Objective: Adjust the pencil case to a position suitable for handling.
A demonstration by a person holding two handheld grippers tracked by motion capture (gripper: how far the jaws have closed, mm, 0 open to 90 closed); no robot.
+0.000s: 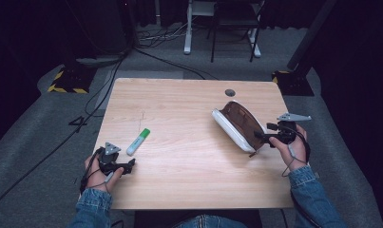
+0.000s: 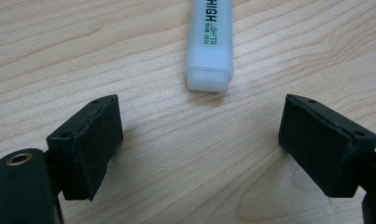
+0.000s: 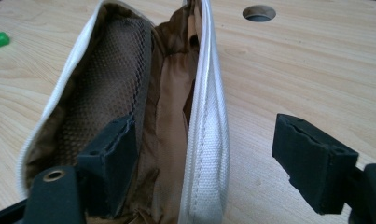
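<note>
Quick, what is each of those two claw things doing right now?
Left gripper: open, holding nothing, just short of the highlighter.
Right gripper: open, one jaw inside the pouch, its edge between the jaws, not pinched.

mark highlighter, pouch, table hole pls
highlighter [image 1: 138,142], high view, middle of its pale barrel
pouch [image 3: 209,140], right gripper view, white zipped edge between the open fingers
table hole [image 3: 260,12], right gripper view, inside the round opening
</note>
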